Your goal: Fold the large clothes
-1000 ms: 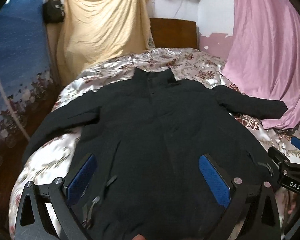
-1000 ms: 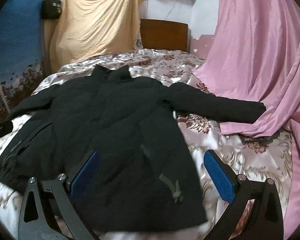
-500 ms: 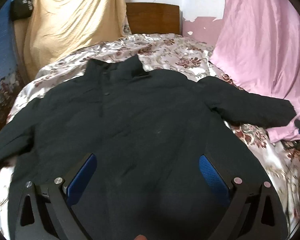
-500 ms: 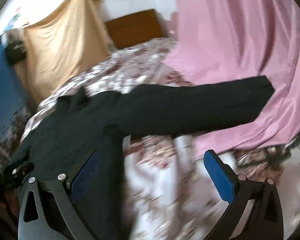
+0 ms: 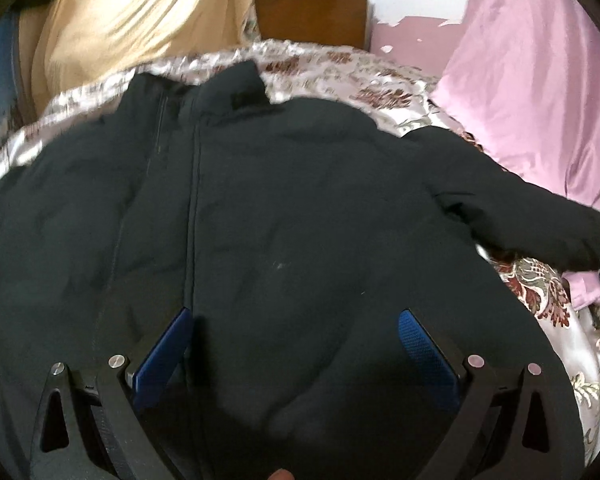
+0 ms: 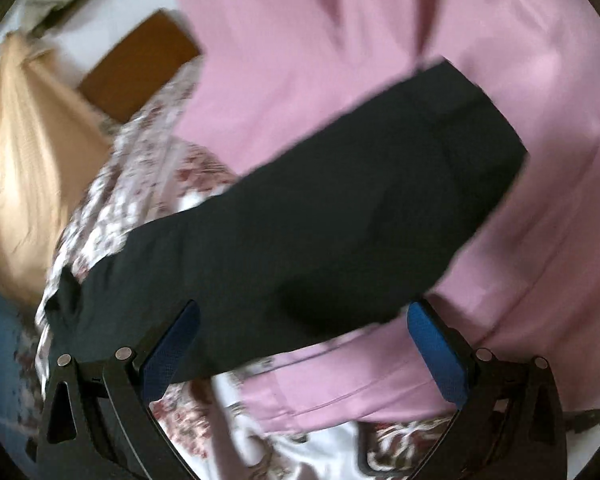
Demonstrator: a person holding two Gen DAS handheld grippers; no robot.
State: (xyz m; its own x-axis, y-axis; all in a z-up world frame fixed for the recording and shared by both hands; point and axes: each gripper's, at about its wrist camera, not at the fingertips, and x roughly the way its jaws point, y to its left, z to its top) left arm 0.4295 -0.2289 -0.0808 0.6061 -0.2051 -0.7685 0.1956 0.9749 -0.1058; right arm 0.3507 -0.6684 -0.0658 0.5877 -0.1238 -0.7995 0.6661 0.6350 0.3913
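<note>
Since a second ago the right gripper (image 6: 302, 336) is swinging off the hem toward the jacket's right sleeve (image 6: 340, 216), jaws spread wide; the left gripper (image 5: 296, 340) is hovering wide open over the black jacket (image 5: 260, 220), lying flat, unfolded, on the floral bedspread (image 5: 380, 92). Folding is barely starting.

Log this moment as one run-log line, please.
stage: pre-fold | jacket: spread flat on bed | left gripper: open above jacket body | right gripper: open over sleeve | grasp: none
</note>
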